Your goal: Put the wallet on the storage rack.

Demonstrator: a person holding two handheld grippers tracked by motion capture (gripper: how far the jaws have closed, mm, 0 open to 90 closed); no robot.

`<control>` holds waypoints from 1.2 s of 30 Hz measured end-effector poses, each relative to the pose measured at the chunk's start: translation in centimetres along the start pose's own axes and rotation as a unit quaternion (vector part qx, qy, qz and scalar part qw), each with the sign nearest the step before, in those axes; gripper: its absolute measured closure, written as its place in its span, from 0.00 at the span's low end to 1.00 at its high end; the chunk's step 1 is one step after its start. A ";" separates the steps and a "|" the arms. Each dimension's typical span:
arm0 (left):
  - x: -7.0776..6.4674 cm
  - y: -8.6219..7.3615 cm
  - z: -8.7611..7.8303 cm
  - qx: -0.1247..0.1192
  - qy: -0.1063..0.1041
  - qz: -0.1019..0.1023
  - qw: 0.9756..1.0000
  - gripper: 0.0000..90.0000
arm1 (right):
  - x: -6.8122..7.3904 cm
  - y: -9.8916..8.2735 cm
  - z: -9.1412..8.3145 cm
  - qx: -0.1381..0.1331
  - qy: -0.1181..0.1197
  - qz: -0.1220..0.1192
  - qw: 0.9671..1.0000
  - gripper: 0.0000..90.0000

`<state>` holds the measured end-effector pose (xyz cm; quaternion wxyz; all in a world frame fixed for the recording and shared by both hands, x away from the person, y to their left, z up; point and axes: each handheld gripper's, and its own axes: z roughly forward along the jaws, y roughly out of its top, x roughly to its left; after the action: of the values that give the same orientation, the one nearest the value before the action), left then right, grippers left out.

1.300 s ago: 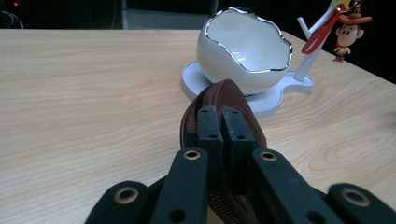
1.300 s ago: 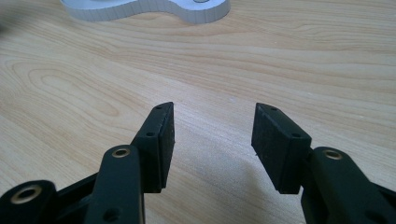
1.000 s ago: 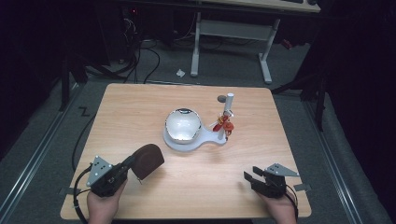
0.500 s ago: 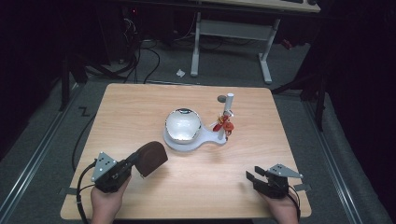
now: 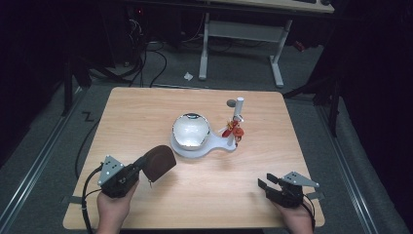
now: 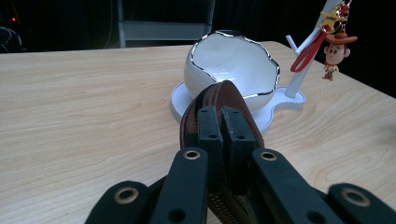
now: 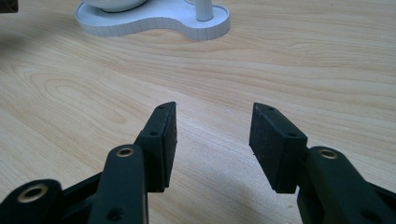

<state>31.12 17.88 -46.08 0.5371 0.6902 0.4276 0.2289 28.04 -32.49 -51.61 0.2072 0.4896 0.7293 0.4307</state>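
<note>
My left claw (image 6: 219, 140) is clamped on the edge of a brown zip pouch (image 5: 157, 162), just short of the white eggshell bowl (image 6: 232, 70) ahead of it. The thin grip could slip or nudge the bowl's stand (image 5: 214, 145). Right claw (image 7: 212, 140) gapes wide, empty, low over the tabletop (image 5: 146, 117). I can't see the pouch's contents or its far side.

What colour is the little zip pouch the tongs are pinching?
Dark brown, the soft zipped pouch shows best in the left gripper view, clamped in the left tongs.
</note>
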 end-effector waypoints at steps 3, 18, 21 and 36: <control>-0.2 0.7 0.2 -0.002 0.003 0.002 1.000 0.97 | -0.1 0.0 0.0 -0.002 0.001 0.000 1.000 0.57; -1.2 4.2 1.9 -0.012 -0.003 0.012 1.000 0.97 | 0.0 0.0 0.1 -0.002 0.006 -0.003 1.000 0.57; -1.3 5.0 2.6 -0.007 -0.002 0.016 1.000 0.97 | 0.0 0.0 0.1 -0.001 0.007 -0.002 1.000 0.57; -0.4 6.9 6.8 0.023 0.009 0.013 1.000 0.97 | -0.3 0.0 0.2 -0.001 0.012 0.003 1.000 0.57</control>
<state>38.62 13.45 -41.71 0.5143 0.7058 0.4281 0.2325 28.26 -32.68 -51.75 0.1980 0.4863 0.7298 0.4379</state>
